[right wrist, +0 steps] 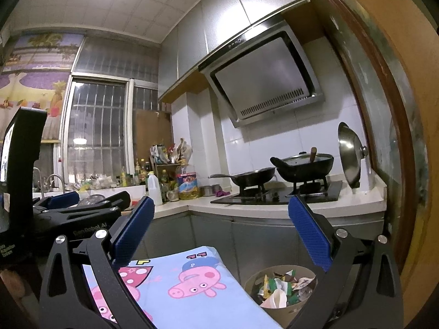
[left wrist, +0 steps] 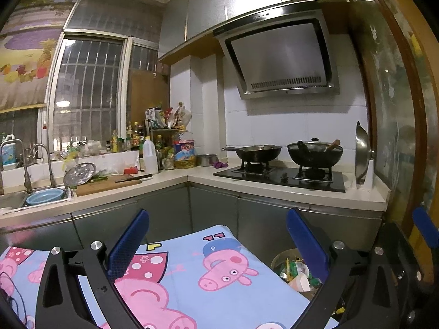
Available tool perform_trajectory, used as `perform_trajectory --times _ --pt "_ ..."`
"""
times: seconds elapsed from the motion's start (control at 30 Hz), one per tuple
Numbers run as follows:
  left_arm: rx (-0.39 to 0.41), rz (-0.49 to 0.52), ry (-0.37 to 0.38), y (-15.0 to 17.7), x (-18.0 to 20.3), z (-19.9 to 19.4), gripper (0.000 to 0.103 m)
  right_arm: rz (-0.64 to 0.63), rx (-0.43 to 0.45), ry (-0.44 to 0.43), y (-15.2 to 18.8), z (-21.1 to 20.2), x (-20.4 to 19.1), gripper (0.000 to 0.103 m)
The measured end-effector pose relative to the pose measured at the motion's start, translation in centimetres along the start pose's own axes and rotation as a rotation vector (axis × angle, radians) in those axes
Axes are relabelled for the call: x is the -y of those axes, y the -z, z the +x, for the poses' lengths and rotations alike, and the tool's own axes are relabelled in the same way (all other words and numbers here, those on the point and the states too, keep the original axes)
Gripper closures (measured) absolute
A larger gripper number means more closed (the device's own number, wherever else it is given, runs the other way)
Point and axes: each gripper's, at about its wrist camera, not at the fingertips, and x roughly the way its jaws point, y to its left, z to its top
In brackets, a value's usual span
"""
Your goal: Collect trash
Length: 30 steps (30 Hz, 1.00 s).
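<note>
Kitchen w/ grey cabinets is filling the far view: an L-shaped pale countertop (left wrist: pixel 274 189) is carrying a black gas hob (left wrist: pixel 279 176) on the right, two dark woks sitting on the burners, and a steel sink (left wrist: pixel 16 200) far left. Nearer, a light-blue cartoon-pig cloth (right wrist: pixel 192 296) is lying flat, apparently covering the work surface; no loose scraps are showing on it. Just right of its edge, a round brown paper bin (right wrist: pixel 277 271) is sitting low, packed w/ crumpled wrappers, prob. parked there so scraps can drop straight in. Left gripper (left wrist: pixel 218 242) and right gripper (right wrist: pixel 222 233) are both hanging above the cloth, blue pads spread wide, nothing btwn them, likely idling since collecting looks done.
</note>
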Motion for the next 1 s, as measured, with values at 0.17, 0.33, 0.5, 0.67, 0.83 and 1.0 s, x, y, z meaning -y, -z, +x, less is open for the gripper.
perform_trajectory --times 0.17,0.33,0.5,0.67,0.83,1.0 --pt "-0.009 -0.008 -0.002 0.2 -0.2 0.2 0.003 -0.001 -0.008 -0.004 0.2 0.1 -0.1 0.006" --pt "-0.014 0.006 -0.008 0.5 0.0 0.3 0.003 -0.002 -0.011 -0.004 0.1 0.2 -0.1 0.006" --pt "-0.008 0.008 -0.006 0.6 0.0 0.3 0.003 0.0 -0.02 -0.008 0.3 0.3 -0.1 0.006" --pt "-0.024 -0.003 0.009 0.7 -0.1 0.5 0.003 0.001 -0.031 -0.011 0.7 0.4 -0.2 0.006" --pt "-0.034 -0.006 0.014 0.9 -0.2 0.6 0.003 0.005 -0.032 -0.011 0.8 0.5 -0.2 0.006" --pt "-0.032 0.001 0.025 1.0 -0.1 0.7 0.003 0.002 -0.032 -0.01 0.7 0.4 -0.3 0.006"
